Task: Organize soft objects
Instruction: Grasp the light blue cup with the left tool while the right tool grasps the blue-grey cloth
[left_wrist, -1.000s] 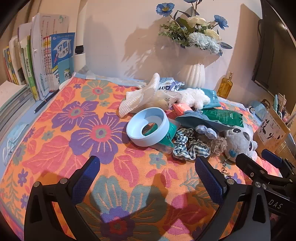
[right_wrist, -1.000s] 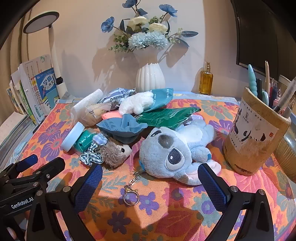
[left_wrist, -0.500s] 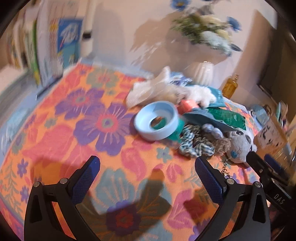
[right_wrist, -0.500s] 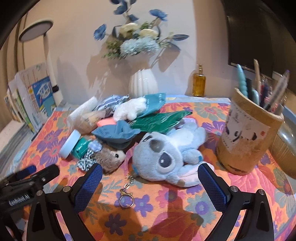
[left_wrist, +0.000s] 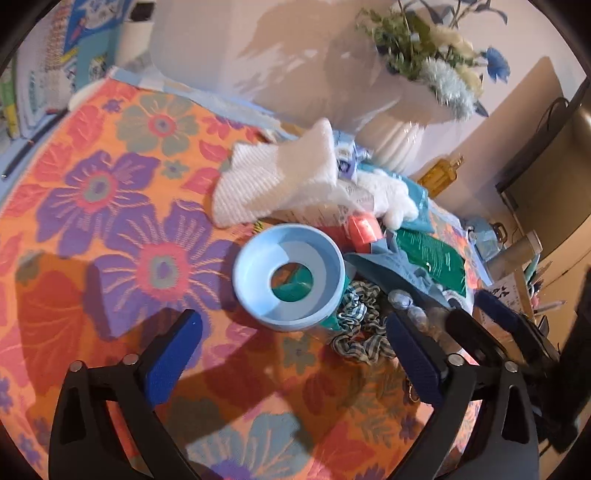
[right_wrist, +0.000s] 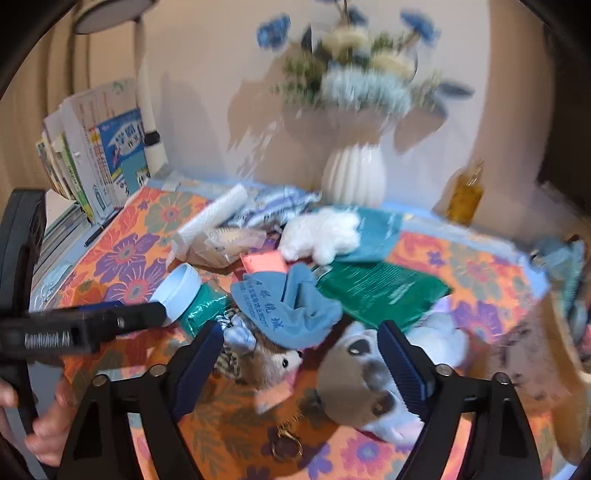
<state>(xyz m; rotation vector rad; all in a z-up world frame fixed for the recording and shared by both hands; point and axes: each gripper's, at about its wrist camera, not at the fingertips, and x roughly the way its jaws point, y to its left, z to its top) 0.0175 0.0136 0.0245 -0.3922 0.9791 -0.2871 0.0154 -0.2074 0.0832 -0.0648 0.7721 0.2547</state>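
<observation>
Here the left gripper (left_wrist: 291, 354), jaws wide and empty, hovers over the floral cloth (left_wrist: 110, 206) with the pale-blue ring (left_wrist: 290, 277) at twelve o'clock. Rightward, the right gripper (right_wrist: 301, 354), likewise open and empty, straddles the small brown plush (right_wrist: 266, 363); the grey plush (right_wrist: 373, 380) lies at three o'clock. Best close mid-body, clear of the key-clasp (right_wrist: 286, 445).

We've got a pile of soft stuff mid-tabletop: a grey-blue plush (right_wrist: 399, 365) on its side at the near edge, a small brown hedgehog plush (right_wrist: 266, 363) just left of it, a checked scrunchie (left_wrist: 360, 326), a crumpled blue cloth (right_wrist: 291, 314) and a white fluffy toy (right_wrist: 321, 236) further back.
</observation>
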